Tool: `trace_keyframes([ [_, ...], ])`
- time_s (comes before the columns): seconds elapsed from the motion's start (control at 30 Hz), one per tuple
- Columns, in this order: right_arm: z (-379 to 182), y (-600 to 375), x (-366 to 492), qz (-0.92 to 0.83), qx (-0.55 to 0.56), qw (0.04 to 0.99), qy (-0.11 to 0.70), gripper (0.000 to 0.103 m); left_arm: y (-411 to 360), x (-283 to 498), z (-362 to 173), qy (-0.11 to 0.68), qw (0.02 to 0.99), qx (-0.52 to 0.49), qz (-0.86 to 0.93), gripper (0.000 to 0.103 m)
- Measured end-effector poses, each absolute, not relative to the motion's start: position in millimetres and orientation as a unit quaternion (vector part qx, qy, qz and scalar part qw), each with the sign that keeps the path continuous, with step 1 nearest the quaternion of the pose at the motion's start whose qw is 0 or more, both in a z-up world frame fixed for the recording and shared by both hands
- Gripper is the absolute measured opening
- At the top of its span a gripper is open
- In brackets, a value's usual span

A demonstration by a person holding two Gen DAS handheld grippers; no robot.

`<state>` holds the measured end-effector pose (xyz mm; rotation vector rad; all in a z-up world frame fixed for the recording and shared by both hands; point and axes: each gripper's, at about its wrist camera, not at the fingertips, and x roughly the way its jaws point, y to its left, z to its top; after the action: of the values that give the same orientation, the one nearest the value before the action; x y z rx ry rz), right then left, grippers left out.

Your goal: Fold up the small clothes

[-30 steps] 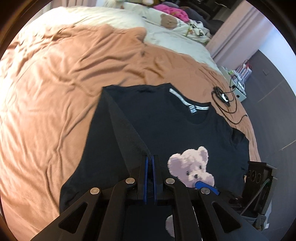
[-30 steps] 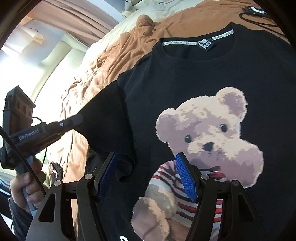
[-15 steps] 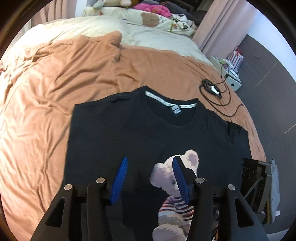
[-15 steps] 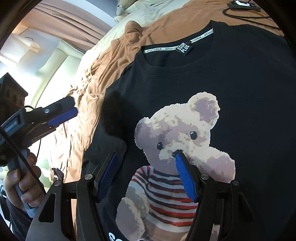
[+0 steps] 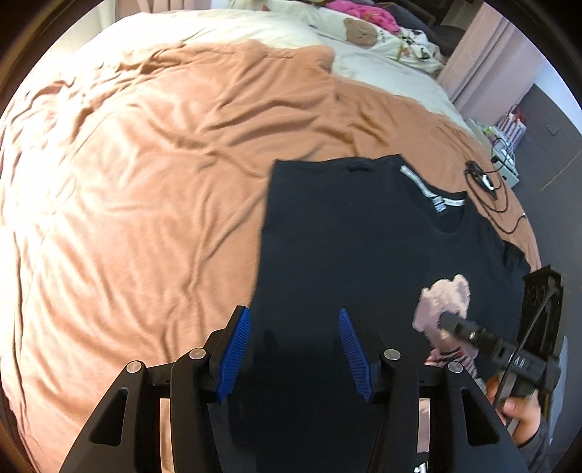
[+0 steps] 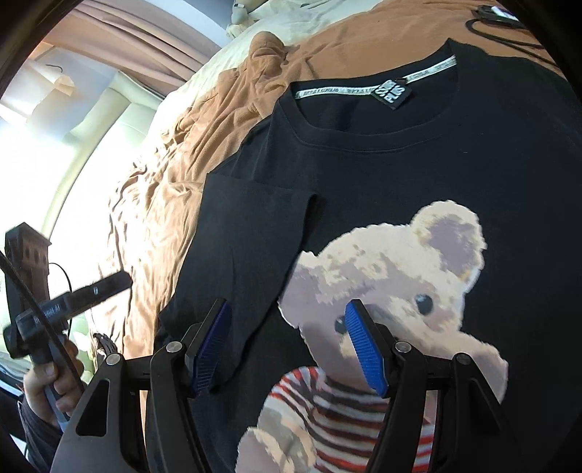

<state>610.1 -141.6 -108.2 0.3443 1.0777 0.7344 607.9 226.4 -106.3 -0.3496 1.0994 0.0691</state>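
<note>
A black T-shirt (image 5: pixel 363 247) with a teddy-bear print (image 6: pixel 400 273) lies flat on the bed, collar away from me. Its left sleeve (image 6: pixel 254 225) is folded inward over the chest beside the bear. My left gripper (image 5: pixel 293 320) hovers open over the shirt's left lower edge, with nothing between its blue pads (image 5: pixel 236 349). In the right wrist view it shows at the left, off the shirt (image 6: pixel 116 282), held by a hand (image 6: pixel 47 382). My right gripper (image 6: pixel 287 313) stands open above the bear's face and the folded sleeve, gripping nothing. In the left wrist view the right gripper (image 5: pixel 451 324) points at the bear.
A wrinkled orange blanket (image 5: pixel 145 182) covers the bed around the shirt. Cream bedding and a pile of clothes (image 5: pixel 363 32) lie at the far end. A black cable with a small device (image 5: pixel 483 182) rests beyond the collar. A pink curtain (image 5: pixel 480 65) and dark floor are at right.
My left gripper opened, let go of the sleeve and drew back toward the shirt's left edge. The sleeve now lies folded on the chest. The right gripper shifted slightly.
</note>
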Motion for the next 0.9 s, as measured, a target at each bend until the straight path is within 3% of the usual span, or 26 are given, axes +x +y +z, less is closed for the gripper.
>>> trace_keyframes([
  [0.43, -114, -115, 623, 0.323, 0.143, 0.8, 0.484, 0.061, 250, 598, -164, 0.548, 0.818, -0.168, 0.048, 0.051],
  [0.53, -115, -110, 628, 0.317, 0.143, 0.804, 0.482, 0.055, 257, 594, -173, 0.55, 0.812, -0.19, 0.036, 0.033],
  [0.6, -116, -106, 631, 0.311, 0.138, 0.808, 0.481, 0.05, 259, 591, -177, 0.549, 0.81, -0.205, 0.021, 0.016],
  [0.63, -116, -103, 633, 0.309, 0.135, 0.81, 0.48, 0.044, 259, 590, -177, 0.547, 0.812, -0.204, 0.017, 0.015],
  [0.7, -116, -98, 635, 0.308, 0.128, 0.81, 0.482, 0.03, 260, 587, -173, 0.54, 0.817, -0.202, 0.016, 0.009],
  [0.77, -115, -90, 639, 0.303, 0.111, 0.812, 0.486, 0.007, 266, 584, -167, 0.532, 0.822, -0.2, 0.027, 0.008],
  [0.9, -107, -82, 633, 0.303, 0.089, 0.818, 0.482, 0.003, 274, 583, -164, 0.53, 0.823, -0.203, 0.036, 0.008],
])
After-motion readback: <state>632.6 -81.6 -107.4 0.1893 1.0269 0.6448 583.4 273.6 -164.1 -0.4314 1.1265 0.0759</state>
